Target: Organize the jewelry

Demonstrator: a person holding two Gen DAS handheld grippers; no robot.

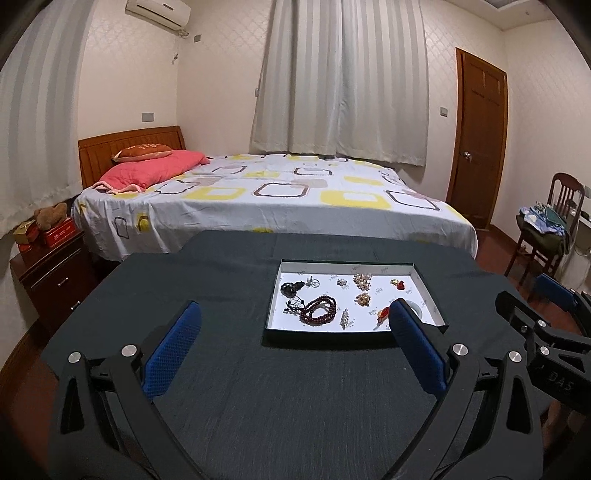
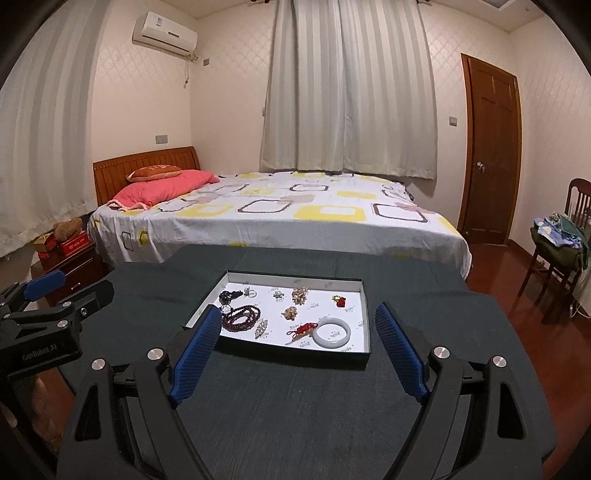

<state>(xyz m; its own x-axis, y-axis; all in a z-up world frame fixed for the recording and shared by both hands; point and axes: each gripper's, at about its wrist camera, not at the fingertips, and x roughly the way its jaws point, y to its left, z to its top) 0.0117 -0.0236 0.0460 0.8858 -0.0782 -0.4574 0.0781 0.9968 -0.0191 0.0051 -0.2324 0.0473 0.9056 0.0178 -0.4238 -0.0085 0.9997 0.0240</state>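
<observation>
Both grippers are hovering wide open and empty over the dark table (image 2: 295, 406); the shallow tray (image 2: 364, 354) of jewelry is lying just ahead, the white bangle (image 2: 331, 332) (near-right corner) sitting closer to the right gripper (image 2: 299, 343) than the left gripper (image 1: 295, 332).

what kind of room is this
A home bedroom, most likely: a made bed with a pink pillow, a nightstand beside it, and a curtained window behind.

A home bedroom: made bed (image 1: 273, 195), curtains (image 1: 343, 77), nightstand (image 1: 55, 273), wall air conditioner (image 2: 164, 31).
</observation>
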